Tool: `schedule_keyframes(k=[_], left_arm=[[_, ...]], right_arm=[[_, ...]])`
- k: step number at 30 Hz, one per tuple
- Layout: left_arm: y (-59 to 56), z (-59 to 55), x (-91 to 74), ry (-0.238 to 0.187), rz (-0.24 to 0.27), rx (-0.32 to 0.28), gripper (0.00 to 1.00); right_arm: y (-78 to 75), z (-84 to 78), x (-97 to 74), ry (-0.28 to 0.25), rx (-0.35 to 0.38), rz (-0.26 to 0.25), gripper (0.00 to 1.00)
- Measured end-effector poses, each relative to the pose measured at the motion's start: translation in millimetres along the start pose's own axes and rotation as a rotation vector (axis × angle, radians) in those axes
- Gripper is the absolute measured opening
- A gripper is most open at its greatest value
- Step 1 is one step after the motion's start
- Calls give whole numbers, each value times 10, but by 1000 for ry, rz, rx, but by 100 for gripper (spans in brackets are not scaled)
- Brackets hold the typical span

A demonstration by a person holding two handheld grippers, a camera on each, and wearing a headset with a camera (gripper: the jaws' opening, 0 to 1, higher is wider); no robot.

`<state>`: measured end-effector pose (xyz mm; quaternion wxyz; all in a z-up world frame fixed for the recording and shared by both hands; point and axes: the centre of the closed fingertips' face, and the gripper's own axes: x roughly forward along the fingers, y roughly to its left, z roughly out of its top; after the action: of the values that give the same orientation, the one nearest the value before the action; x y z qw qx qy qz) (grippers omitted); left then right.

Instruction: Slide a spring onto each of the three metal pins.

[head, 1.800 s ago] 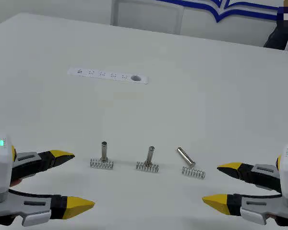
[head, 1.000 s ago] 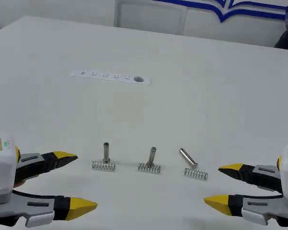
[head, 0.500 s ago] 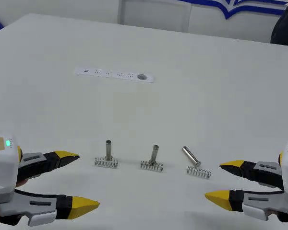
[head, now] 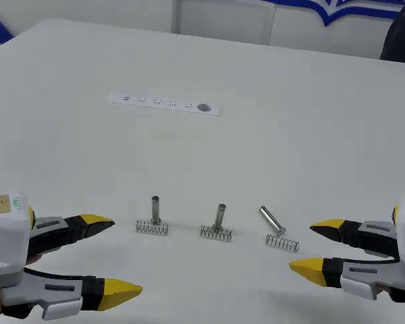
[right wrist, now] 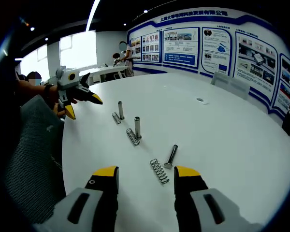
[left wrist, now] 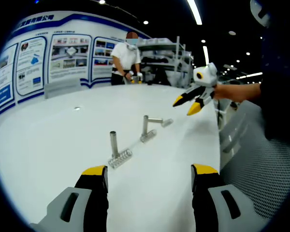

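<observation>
Three metal pins sit in a row on the white table (head: 270, 135), each with a loose spring lying in front of it. The left pin (head: 155, 209) and the middle pin (head: 220, 214) stand upright. The right pin (head: 272, 221) lies on its side beside its spring (head: 282, 243). My left gripper (head: 125, 256) is open at the near left, clear of the left spring (head: 152, 228). My right gripper (head: 302, 246) is open just right of the lying pin (right wrist: 171, 156), with nothing between its jaws. The left gripper view has the left pin (left wrist: 113, 143) straight ahead.
A white power strip (head: 165, 104) lies flat further back on the table. A chair back (head: 219, 20) stands behind the far edge, and a person in dark clothes (head: 399, 34) is at the far right. Another person (left wrist: 125, 53) stands across the room.
The head camera has drifted, so the whole scene sits slightly right and lower. Both grippers stay open in about the same places. Pins and springs have not moved.
</observation>
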<state>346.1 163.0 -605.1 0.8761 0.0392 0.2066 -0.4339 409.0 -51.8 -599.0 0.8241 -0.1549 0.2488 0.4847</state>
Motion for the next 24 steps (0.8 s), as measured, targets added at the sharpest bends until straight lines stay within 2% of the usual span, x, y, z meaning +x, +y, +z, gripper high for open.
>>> schedule_keyframes(k=[10,16,24], left_arm=[[1,-19,-20,-1,9,-9,71],[7,-40,-30,2,12,-13,71],[17,-35,-35,-1,15,-16,71]], right_arm=[[-78,139,107,18,-29,1,46],[-229,201,203,39,-41,-10,46],[-316,277,335,69,-61,-12,45]])
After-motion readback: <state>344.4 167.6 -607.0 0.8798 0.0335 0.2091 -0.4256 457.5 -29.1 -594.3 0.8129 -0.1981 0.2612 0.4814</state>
